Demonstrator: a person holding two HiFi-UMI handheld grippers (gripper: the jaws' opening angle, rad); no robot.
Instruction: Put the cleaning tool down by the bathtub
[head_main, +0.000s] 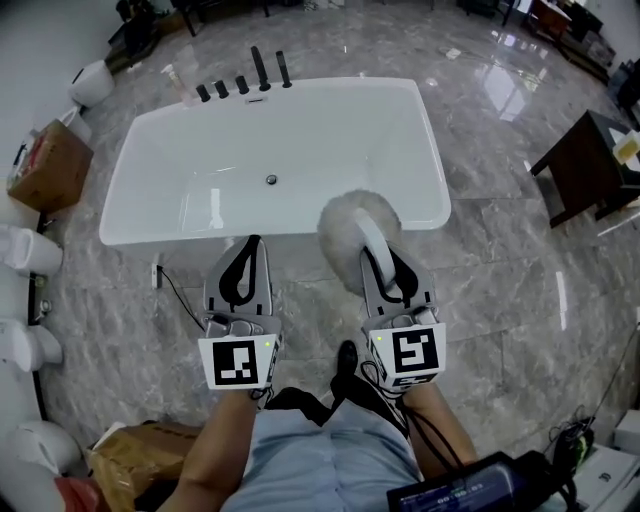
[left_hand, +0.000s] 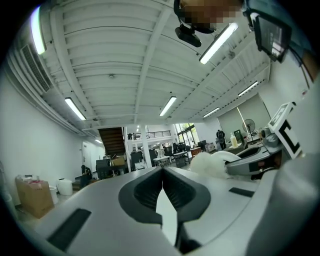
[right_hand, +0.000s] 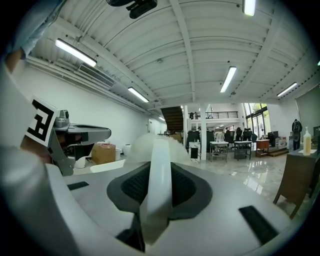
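The cleaning tool (head_main: 356, 232) is a white fluffy round pad with a white handle (right_hand: 159, 175). My right gripper (head_main: 382, 262) is shut on that handle and holds the pad over the near rim of the white bathtub (head_main: 160, 130), towards its right end. In the right gripper view the handle runs up between the dark pads, with the fluffy head (right_hand: 145, 145) beyond. My left gripper (head_main: 246, 262) hangs beside it at the tub's near rim, shut with nothing in it; its pads (left_hand: 145, 192) meet. The fluffy pad (left_hand: 207, 162) shows at the right of the left gripper view.
Black taps (head_main: 245, 80) stand on the tub's far rim. A cardboard box (head_main: 45, 165) and white toilets (head_main: 25, 250) line the left wall. A dark wooden table (head_main: 590, 165) stands at the right. A black cable (head_main: 180, 295) trails over the grey marble floor (head_main: 500, 300).
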